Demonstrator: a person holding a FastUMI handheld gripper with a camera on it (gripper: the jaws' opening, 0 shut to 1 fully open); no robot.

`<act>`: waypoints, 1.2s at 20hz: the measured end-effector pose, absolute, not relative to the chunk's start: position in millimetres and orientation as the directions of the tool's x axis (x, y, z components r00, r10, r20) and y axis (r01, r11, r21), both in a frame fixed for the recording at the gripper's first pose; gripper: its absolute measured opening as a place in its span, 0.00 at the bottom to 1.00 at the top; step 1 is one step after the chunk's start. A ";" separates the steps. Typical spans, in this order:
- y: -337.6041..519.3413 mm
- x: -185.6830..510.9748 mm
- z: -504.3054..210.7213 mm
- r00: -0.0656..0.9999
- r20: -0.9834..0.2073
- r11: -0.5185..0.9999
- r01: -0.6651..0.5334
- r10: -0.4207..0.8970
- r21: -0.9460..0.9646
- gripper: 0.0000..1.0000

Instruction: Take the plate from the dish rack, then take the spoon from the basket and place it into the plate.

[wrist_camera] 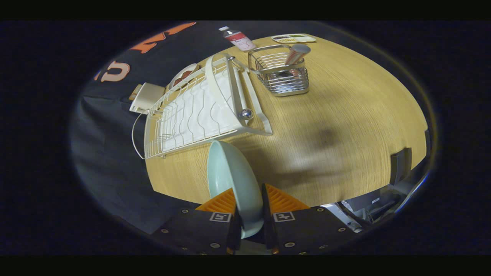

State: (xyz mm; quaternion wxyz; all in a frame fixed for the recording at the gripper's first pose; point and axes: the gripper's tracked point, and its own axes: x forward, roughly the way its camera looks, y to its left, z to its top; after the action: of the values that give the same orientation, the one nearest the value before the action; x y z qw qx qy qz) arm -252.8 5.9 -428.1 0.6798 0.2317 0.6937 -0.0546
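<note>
My gripper (248, 193) is shut on a pale green plate (230, 176), which stands on edge between the two fingers, held above the wooden table (337, 115). Beyond the plate lies the white wire dish rack (195, 109), tilted in my view. Farther on, to the right of the rack, stands a silver wire basket (282, 74). A spoon with a pinkish handle (295, 53) leans out of the basket.
A small bottle with a red label (238, 38) stands behind the basket, and a flat white tray (293, 38) lies near the table's far edge. A dish with red markings (183, 76) and a cream box (145, 96) sit behind the rack. Dark cloth hangs beyond the table's left side.
</note>
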 end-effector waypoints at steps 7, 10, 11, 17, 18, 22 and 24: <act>-3.3 -252.0 -446.8 0.021 -0.971 0.869 0.442 0.236 0.221 0.39; -10.2 -249.3 -450.1 0.039 -0.981 0.895 0.403 0.190 0.190 0.43; -13.8 -247.6 -450.8 0.050 -0.984 0.904 0.390 0.169 0.175 0.45; -45.4 -216.2 -438.0 0.189 -0.978 0.896 0.415 0.085 0.158 0.44; -54.5 -209.4 -436.2 0.212 -0.975 0.893 0.425 0.063 0.150 0.44; -84.3 -166.1 -415.8 0.395 -0.918 0.898 0.415 -0.036 0.143 0.44; -100.2 -145.0 -403.9 0.485 -0.868 0.915 0.390 -0.107 0.105 0.44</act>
State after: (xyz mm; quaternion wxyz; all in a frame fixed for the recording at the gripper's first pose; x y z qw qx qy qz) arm -145.0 -100.2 -403.9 0.8492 0.1455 0.4862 -0.1462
